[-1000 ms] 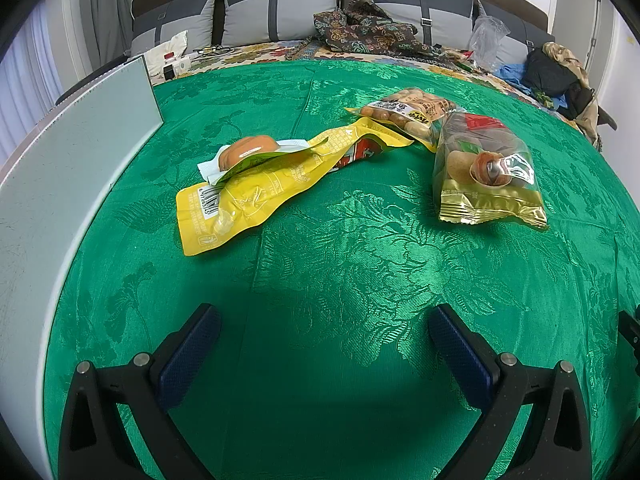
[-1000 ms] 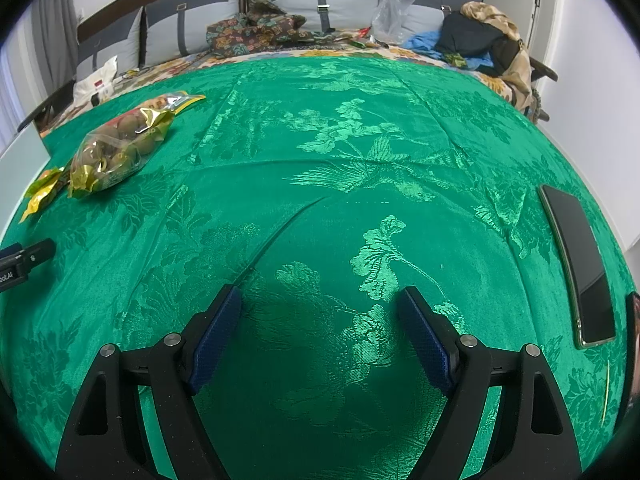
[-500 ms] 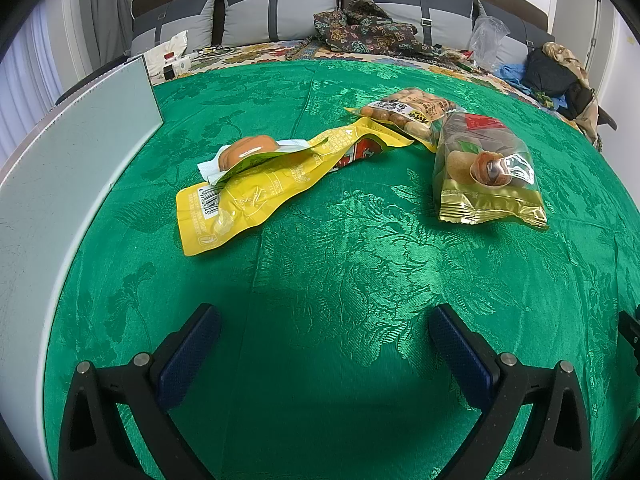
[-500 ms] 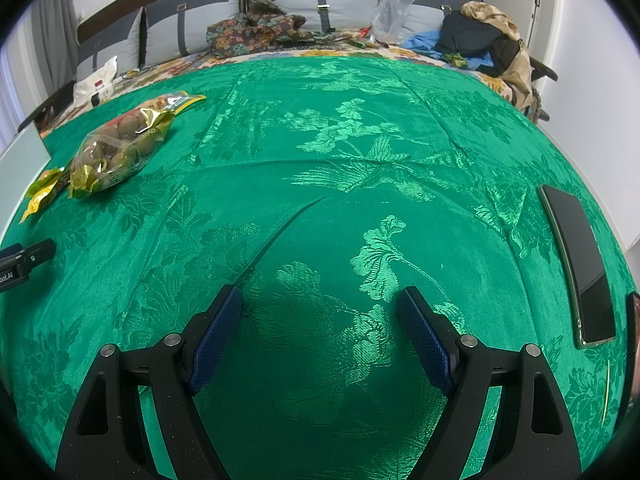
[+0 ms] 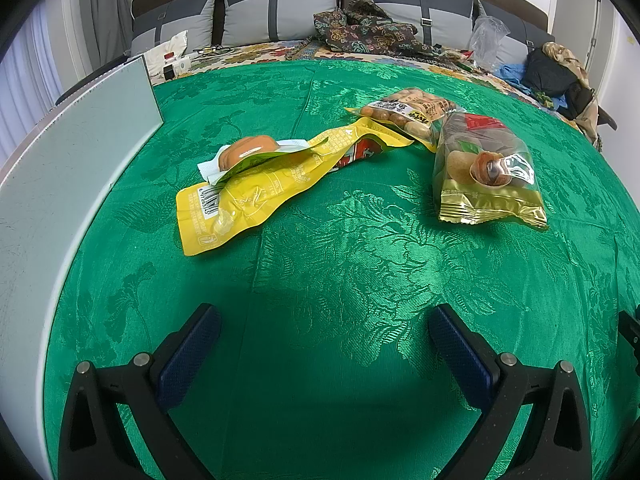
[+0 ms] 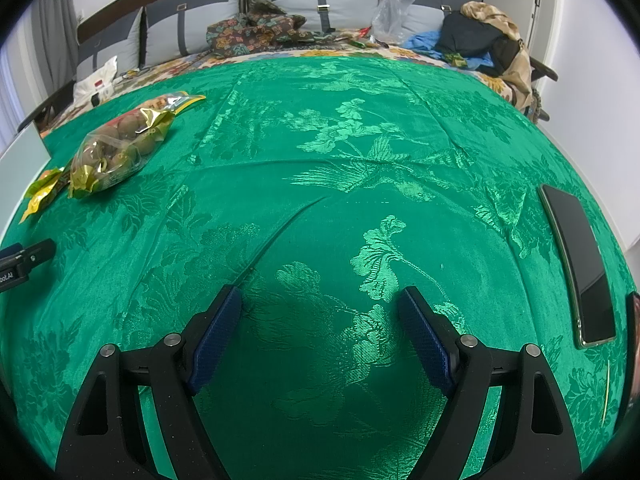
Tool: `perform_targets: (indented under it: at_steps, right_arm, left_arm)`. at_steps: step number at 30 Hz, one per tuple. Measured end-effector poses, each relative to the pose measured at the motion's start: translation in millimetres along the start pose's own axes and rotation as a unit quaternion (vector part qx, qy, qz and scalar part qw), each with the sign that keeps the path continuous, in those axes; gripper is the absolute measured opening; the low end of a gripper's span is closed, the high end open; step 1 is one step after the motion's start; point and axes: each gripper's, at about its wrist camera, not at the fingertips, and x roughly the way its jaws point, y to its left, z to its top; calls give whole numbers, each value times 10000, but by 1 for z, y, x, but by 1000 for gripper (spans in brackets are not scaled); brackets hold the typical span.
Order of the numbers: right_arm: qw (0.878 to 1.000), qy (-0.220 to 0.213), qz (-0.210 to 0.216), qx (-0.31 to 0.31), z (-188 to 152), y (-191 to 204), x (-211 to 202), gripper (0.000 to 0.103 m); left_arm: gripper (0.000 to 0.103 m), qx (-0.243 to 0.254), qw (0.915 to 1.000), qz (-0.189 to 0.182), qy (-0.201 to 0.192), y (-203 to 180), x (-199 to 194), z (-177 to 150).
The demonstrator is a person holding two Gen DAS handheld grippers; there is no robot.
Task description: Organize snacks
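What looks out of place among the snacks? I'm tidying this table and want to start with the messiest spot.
The snacks lie in a loose heap: the small sausage pack sits on the long yellow pouch, whose far end overlaps the peanut bag. Nothing looks spilled or torn.

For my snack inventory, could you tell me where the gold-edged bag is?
Left wrist view, right of centre: the gold-edged bag lies on the green cloth, against the peanut bag.
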Motion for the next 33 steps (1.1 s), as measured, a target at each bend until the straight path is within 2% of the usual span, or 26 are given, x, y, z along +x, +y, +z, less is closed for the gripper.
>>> perform_targets:
  at_steps: [33]
  right_arm:
    - [10000,-2,11,6,0,-3,1,84]
  left_arm:
    - [103,-1,10000,2,-1,0,0,0]
